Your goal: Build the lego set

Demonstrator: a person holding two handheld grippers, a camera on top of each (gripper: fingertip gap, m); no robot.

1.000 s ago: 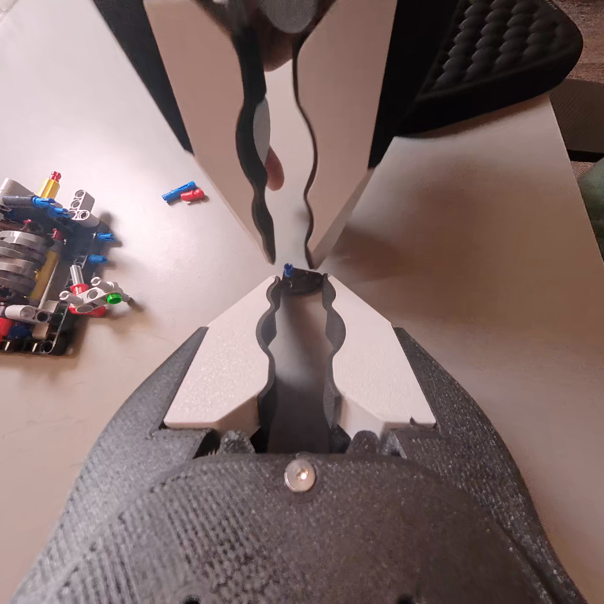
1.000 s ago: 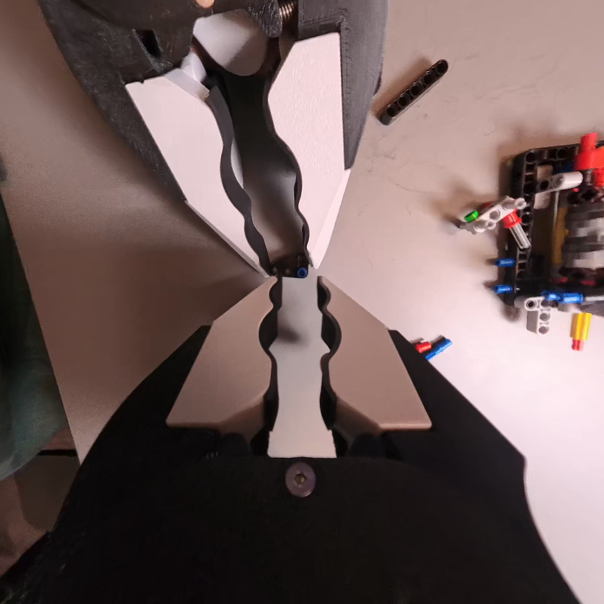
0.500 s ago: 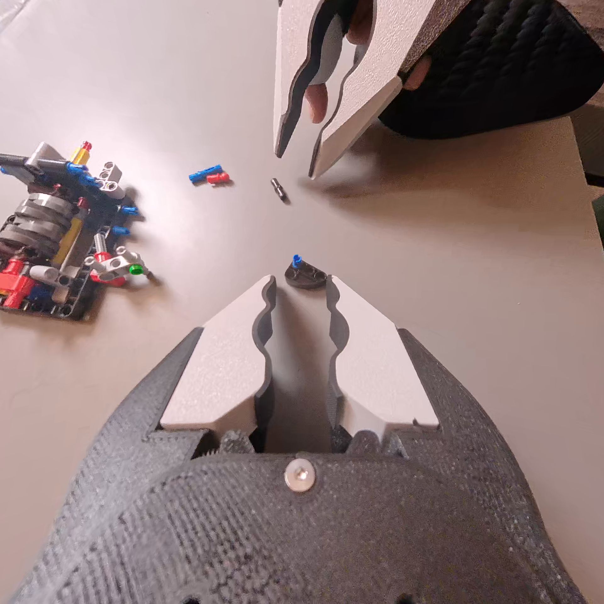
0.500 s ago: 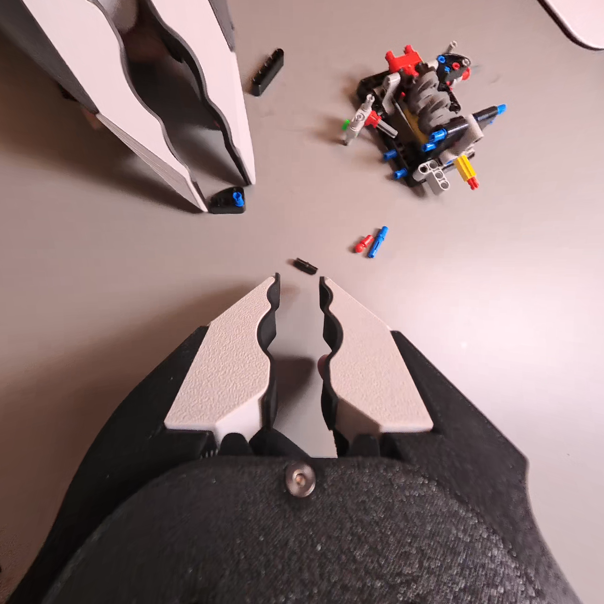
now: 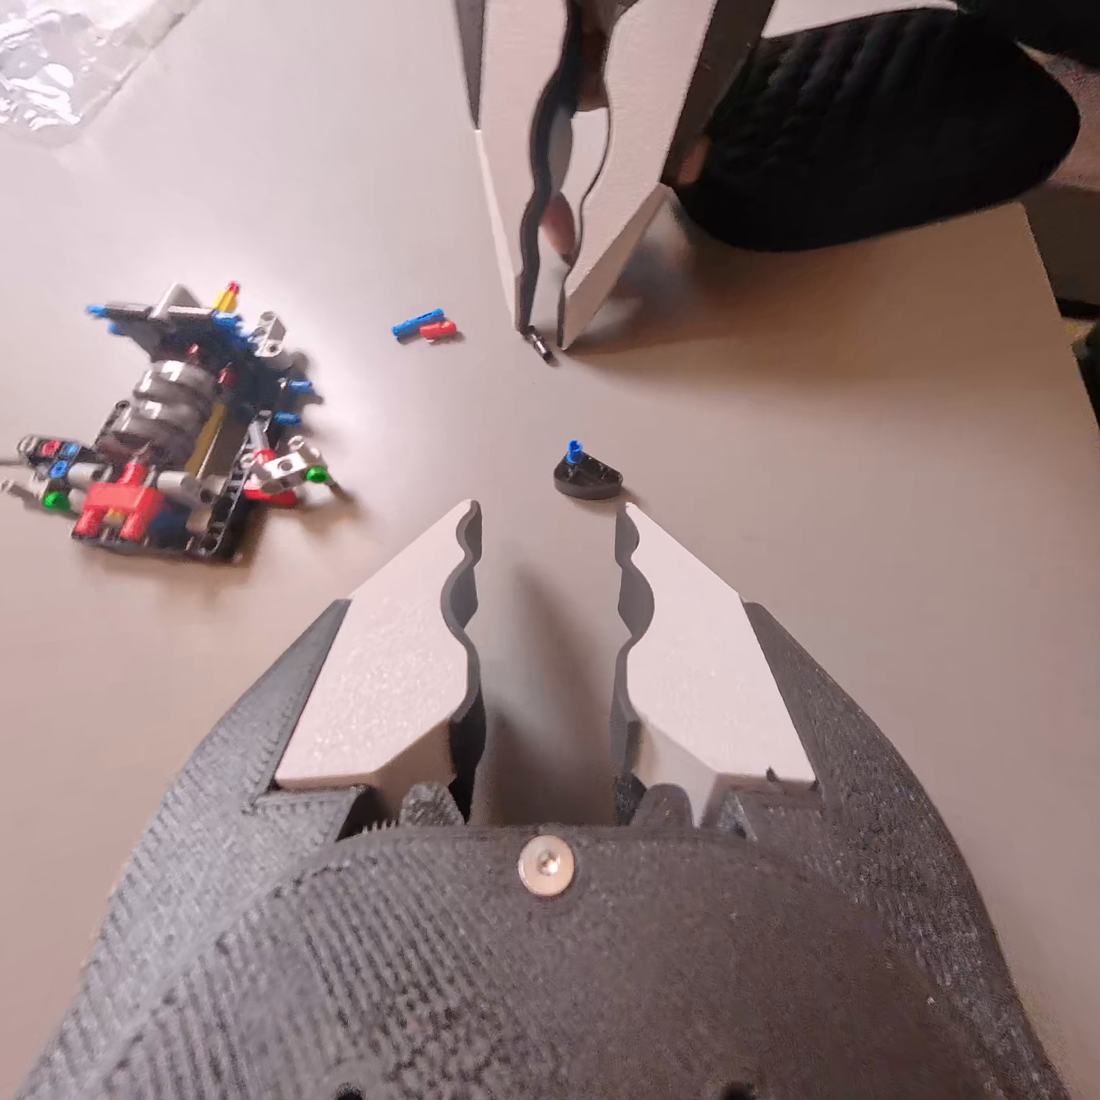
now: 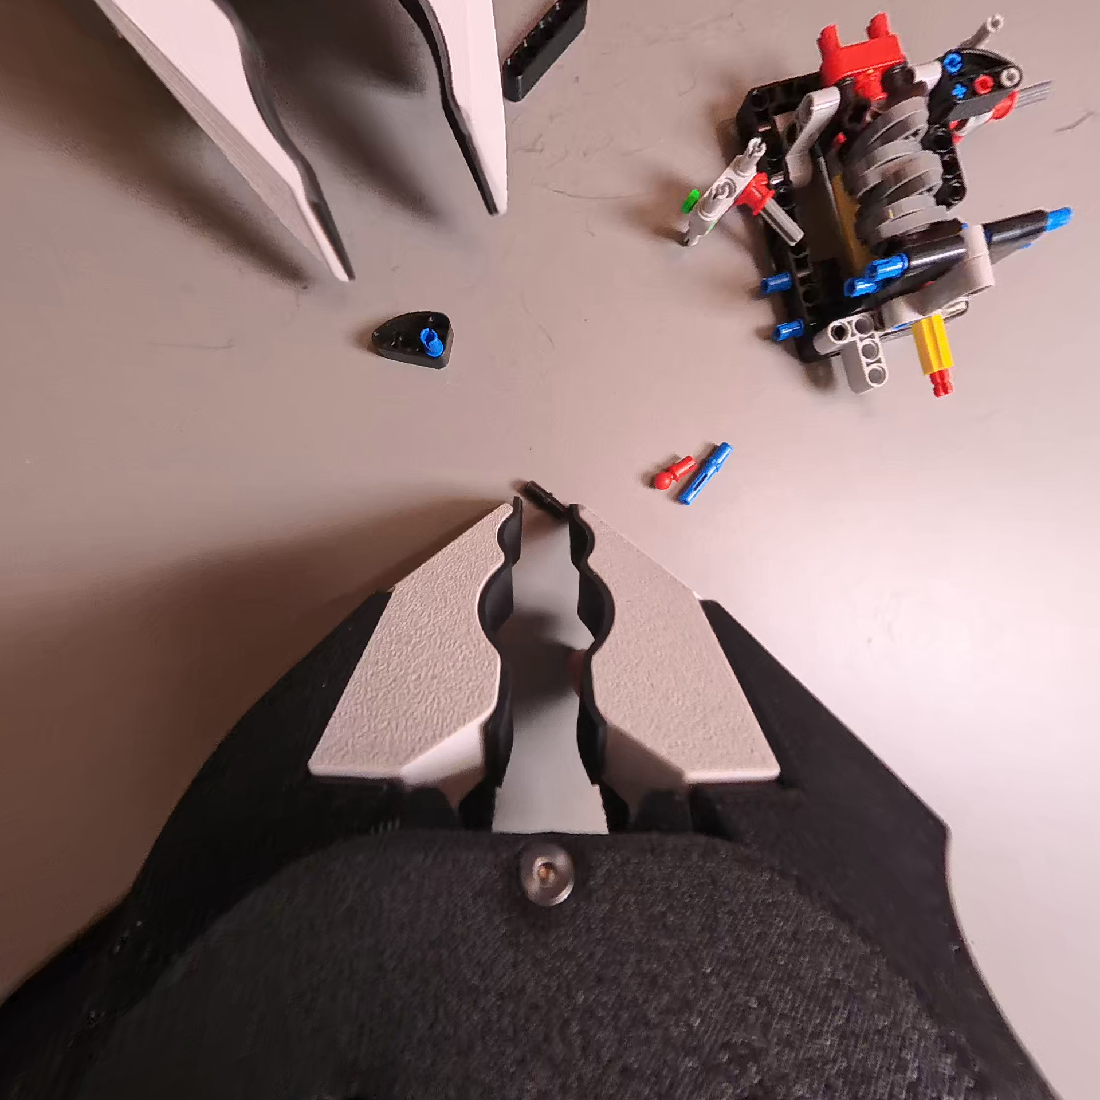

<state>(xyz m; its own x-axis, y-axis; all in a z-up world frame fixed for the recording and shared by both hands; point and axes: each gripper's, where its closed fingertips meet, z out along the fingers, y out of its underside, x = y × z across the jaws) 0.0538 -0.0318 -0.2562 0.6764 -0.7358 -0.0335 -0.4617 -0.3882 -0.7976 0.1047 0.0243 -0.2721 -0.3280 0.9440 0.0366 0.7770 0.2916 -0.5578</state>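
Note:
A small black wedge piece with a blue pin (image 5: 586,479) lies on the table just beyond my left gripper (image 5: 547,518), which is open wide and empty. It also shows in the right wrist view (image 6: 411,339). My right gripper (image 6: 544,512) is low on the table, narrowly open, its tips on either side of a short black pin (image 6: 544,497). That pin also shows in the left wrist view (image 5: 540,346). The partly built lego model (image 5: 178,428) stands on the left in the left wrist view and at the upper right in the right wrist view (image 6: 863,196).
A red pin (image 6: 672,473) and a blue pin (image 6: 705,473) lie side by side near the black pin. A black beam (image 6: 541,53) lies behind the left gripper (image 6: 416,238). A clear plastic bag (image 5: 53,59) and a black chair (image 5: 893,119) are at the table edges.
The grippers met tip to tip over the black wedge piece, then parted. The left let it go, opened wider and drew back. The right moved to the black pin and narrowed.

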